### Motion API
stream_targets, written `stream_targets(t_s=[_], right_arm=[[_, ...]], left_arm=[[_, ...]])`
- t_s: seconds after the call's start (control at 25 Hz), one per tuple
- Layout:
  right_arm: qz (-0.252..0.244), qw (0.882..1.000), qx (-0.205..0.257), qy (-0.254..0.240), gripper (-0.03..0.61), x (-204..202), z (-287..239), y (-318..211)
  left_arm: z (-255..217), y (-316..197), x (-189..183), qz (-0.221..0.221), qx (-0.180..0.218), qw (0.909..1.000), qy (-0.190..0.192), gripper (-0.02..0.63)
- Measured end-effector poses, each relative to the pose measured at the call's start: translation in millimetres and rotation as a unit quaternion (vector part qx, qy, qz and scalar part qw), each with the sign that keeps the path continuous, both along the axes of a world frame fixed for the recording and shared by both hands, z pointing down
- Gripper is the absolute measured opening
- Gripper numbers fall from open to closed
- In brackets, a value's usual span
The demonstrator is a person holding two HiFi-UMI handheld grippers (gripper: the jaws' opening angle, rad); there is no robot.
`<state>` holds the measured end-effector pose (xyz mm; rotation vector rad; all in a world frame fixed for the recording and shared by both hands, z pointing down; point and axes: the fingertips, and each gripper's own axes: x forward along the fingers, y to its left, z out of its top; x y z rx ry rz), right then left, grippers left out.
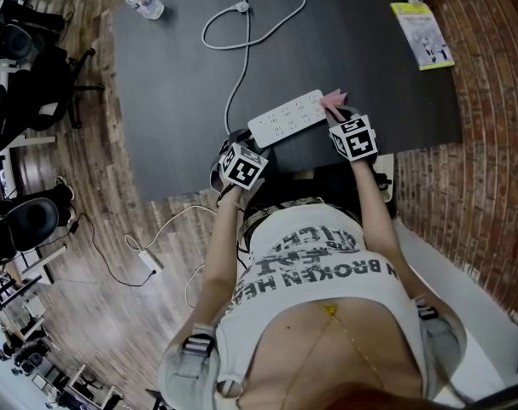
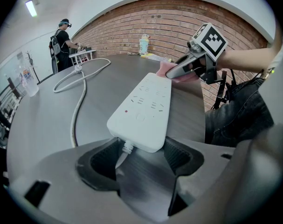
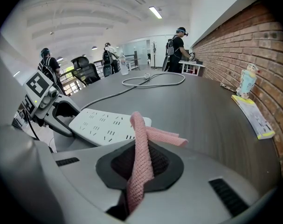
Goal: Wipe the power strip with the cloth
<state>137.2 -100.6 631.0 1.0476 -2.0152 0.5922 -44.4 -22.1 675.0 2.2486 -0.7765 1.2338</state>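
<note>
Two tools, one at each end of the power strip

The white power strip point(image 1: 286, 118) lies on the dark worktop point(image 1: 173, 84). The left tool point(image 2: 139, 155) pinches the strip's cord end. The right tool point(image 3: 141, 167) is pressed together on a pink cloth point(image 3: 142, 141), whose loose end lies at the strip's other end.

Dark table point(image 1: 173, 101) carries power strip point(image 1: 286, 118) (cable point(image 1: 241, 32) looped behind); water bottle point(image 1: 145, 2), booklet point(image 1: 422, 34) at far corners.
</note>
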Motion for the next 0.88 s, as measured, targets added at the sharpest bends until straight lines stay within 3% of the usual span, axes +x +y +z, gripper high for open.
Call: stream_targets(t_s=[0.32,0.56,0.68,0.88], right_arm=[[0.006,1.0,0.005,-0.003,0.017,-1,0,-2],[-0.029,0.999,0.03,-0.009,0.017,-12,-10,-3],[-0.06,0.997,0.053,-0.021,0.017,-25,-22,-2],[-0.138,0.985,0.083,-0.055,0.017,-53,-38,5]], left_arm=[[1,-1,-1,0.003,0.003,1.0,0.001,0.288],[-14,0,-5,0.037,0.027,0.9986,-0.026,0.287],[-39,-3,-2,0.025,0.051,0.9983,0.005,0.285],[-77,-13,20,0.019,0.105,0.9921,0.066,0.205]])
